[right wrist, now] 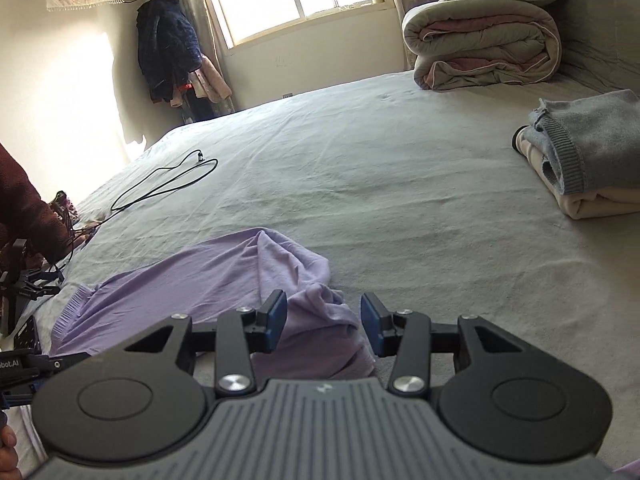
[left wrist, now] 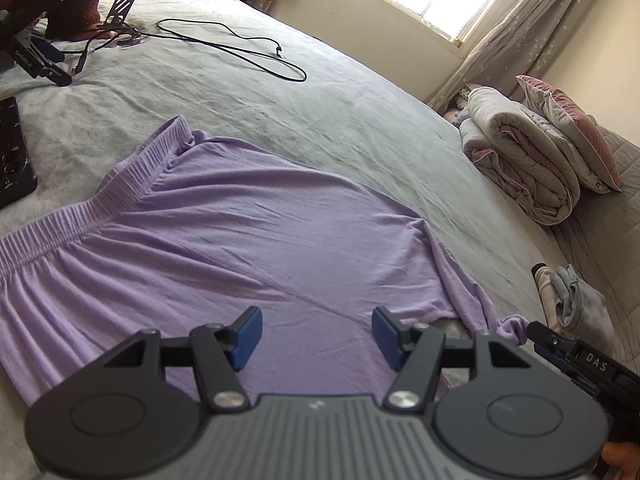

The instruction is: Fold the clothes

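Observation:
Lilac shorts [left wrist: 224, 232] with a ruched elastic waistband [left wrist: 100, 192] lie spread on the grey bed sheet [left wrist: 320, 92]. My left gripper [left wrist: 317, 338] hovers open just above the middle of the fabric, nothing between its blue pads. In the right wrist view the same lilac shorts [right wrist: 224, 280] show a rumpled, bunched leg end. My right gripper [right wrist: 324, 322] stands open over that bunched end, with cloth lying between and below its fingers but not clamped. The right gripper's body [left wrist: 580, 360] shows at the left view's lower right edge.
A black cable [left wrist: 240, 48] loops across the far sheet. A rolled duvet [right wrist: 480, 44] and pillows sit at the bed's head. Folded grey and cream clothes [right wrist: 588, 156] lie to the right. Black equipment [left wrist: 12, 152] and a person's dark red sleeve [right wrist: 20, 208] are at the left.

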A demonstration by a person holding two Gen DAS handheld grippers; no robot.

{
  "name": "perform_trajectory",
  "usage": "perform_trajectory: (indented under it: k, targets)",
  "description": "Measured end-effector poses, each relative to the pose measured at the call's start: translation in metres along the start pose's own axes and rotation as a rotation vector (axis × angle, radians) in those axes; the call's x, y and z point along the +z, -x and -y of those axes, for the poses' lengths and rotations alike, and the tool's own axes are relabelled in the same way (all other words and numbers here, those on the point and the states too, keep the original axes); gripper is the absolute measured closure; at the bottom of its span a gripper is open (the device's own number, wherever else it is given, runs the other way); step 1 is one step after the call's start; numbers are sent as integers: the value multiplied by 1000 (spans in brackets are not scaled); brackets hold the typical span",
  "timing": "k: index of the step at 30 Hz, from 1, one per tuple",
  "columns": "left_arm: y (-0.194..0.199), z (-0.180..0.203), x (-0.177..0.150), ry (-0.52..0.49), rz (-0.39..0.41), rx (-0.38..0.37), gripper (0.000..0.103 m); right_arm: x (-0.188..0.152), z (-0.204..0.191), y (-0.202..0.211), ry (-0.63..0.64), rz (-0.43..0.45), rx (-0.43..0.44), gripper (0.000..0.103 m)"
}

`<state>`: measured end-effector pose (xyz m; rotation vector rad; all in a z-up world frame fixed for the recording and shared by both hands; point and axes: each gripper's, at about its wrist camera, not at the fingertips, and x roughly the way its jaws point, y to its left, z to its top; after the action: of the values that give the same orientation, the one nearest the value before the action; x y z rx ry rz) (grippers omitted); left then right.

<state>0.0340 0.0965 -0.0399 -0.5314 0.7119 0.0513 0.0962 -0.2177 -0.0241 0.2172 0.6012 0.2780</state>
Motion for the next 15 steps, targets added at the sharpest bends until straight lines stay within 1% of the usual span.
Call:
perform_trajectory:
  k: [2,4,5,6,8,10,15]
  targets:
    - [-1,1,-1,-4,-3,1,41,-1,2,-5,1,-8,-1,57]
    - [-1,1,-1,-7,-7,1,41,-3,3,-10,5,-10,1,62]
    - [-1,1,-2,-8,-9,1,41,-3,3,-13,8,-13,4,69]
    - [-2,1,-1,-6,-10,-1,41,-4,3,-15,13,-20,6,81]
    - [-2,0,-1,-1,-12,-4,41,-4,3,-17,34,-31,-2,96]
    - [-3,-1,0,10,-16,-6,41,2,6,-19,68,-24,-46,99]
    - [-5,-5,2,35,-28,-15,41,15,11,-24,153,-8,-156,100]
